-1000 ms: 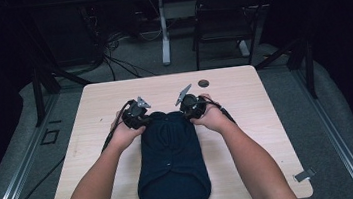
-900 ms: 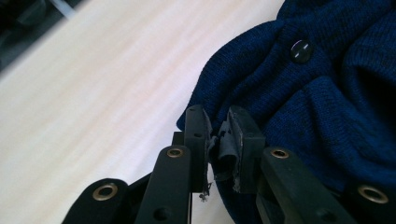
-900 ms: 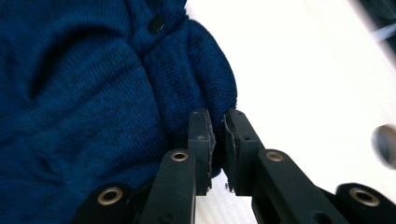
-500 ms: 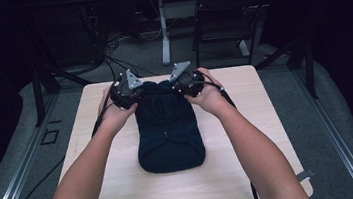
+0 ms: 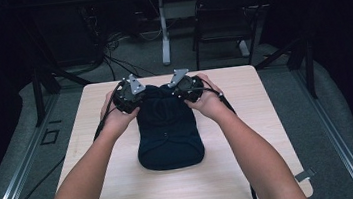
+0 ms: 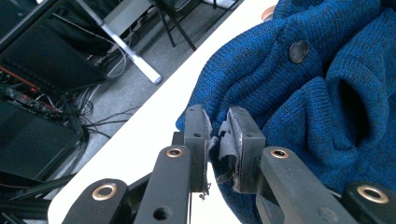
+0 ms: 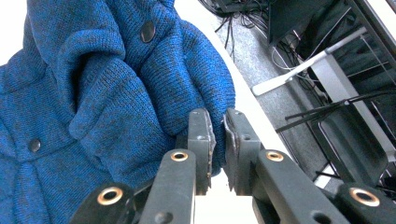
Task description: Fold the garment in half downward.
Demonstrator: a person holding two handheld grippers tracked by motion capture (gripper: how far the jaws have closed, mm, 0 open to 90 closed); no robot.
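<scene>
A dark blue knitted garment [image 5: 168,135] with round buttons [image 6: 299,50] lies lengthwise on the light wooden table [image 5: 257,120], and its far end is lifted off the surface. My left gripper [image 5: 131,92] is shut on the far left corner of the garment. In the left gripper view its pads [image 6: 215,116] pinch the knit edge [image 6: 289,98]. My right gripper [image 5: 183,86] is shut on the far right corner. The right gripper view shows the knit [image 7: 93,93] caught between the right gripper [image 7: 217,119] pads. Both forearms reach in from the table's near edge.
Bare tabletop lies on both sides of the garment and in front of it. Beyond the far edge are a black chair [image 5: 220,19], a white desk leg [image 5: 163,35] and loose cables [image 5: 120,60] on the grey floor. Metal rails run along both sides.
Both hands have risen and moved toward the far edge with the garment's far end in their grip. The garment's near hem has slid away from the table's front edge.
</scene>
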